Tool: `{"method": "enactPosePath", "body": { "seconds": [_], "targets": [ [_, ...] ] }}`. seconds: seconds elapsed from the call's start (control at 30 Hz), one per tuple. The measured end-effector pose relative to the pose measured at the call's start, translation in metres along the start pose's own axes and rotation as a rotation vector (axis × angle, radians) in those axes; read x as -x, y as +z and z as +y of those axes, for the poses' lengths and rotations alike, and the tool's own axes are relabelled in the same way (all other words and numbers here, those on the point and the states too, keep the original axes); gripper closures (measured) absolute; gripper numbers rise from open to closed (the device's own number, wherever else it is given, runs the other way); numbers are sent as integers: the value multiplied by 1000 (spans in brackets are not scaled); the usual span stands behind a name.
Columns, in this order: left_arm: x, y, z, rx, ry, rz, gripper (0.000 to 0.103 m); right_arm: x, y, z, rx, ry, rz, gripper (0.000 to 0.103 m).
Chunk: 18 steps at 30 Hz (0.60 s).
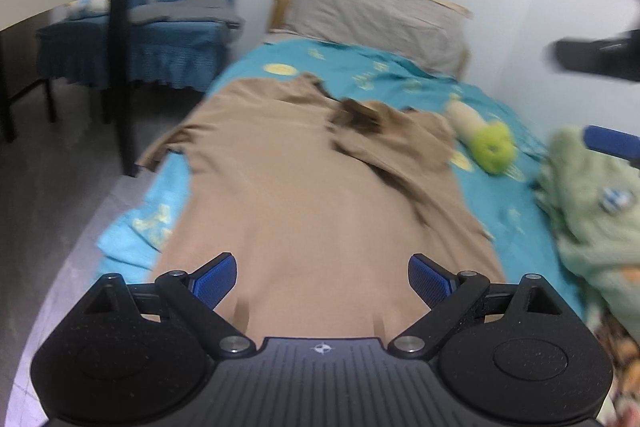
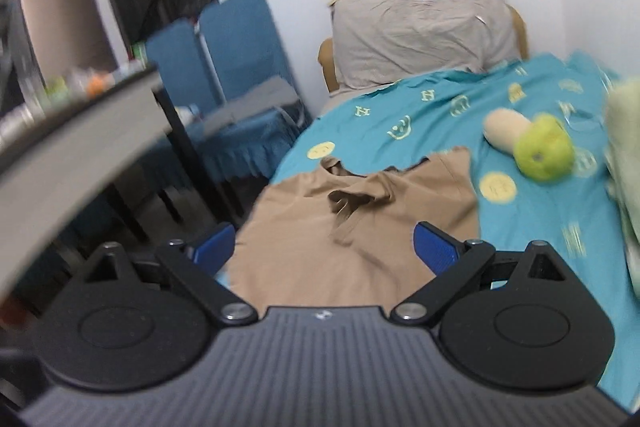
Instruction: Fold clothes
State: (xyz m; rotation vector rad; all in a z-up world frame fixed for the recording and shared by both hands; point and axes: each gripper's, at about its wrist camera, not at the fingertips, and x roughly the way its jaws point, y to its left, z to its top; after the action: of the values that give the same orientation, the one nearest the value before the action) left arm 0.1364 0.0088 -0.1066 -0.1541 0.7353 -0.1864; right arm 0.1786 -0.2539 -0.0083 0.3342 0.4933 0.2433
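Tan shirt (image 1: pixel 304 195) spread flat on the bed (image 1: pixel 516 211), both my grippers released over it.

I see its near hem under the left gripper (image 1: pixel 322 281); the right gripper (image 2: pixel 324 247) hangs spread too. Beyond the shirt's far right edge lies a green plush toy (image 2: pixel 540 147); a pale green garment (image 1: pixel 592 207) sits further right.

Plush toy (image 2: pixel 536 143) right of shirt (image 1: pixel 320 211), green garment (image 1: pixel 592 211) beyond, chairs (image 1: pixel 176 27) left

One tan garment (image 1: pixel 304 187), one green garment (image 1: pixel 592 203), one pillow (image 1: pixel 380 7), one plush toy (image 1: pixel 484 135), two blue chairs (image 2: pixel 224 67).
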Motion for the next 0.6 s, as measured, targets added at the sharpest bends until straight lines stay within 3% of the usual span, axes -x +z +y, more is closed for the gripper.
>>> {"method": "enactPosePath", "body": {
  "seconds": [0.07,0.17,0.33,0.47,0.6],
  "targets": [
    [5,-9,-12,-27,-56,24,12,43,-9,-13,-63,1,-37,5],
    [13,-22,-31,-63,-143,66,16,81,-27,-37,-103,-85,-83,5],
    [14,-49,-55,-15,-320,180,32,95,-32,-75,-172,-185,-62,5],
    [9,-72,-74,6,-470,264,48,93,-26,-97,-247,-153,-80,5],
    [-7,-92,-83,13,-490,375,61,87,-28,-110,-291,-111,-44,5]
  ]
}}
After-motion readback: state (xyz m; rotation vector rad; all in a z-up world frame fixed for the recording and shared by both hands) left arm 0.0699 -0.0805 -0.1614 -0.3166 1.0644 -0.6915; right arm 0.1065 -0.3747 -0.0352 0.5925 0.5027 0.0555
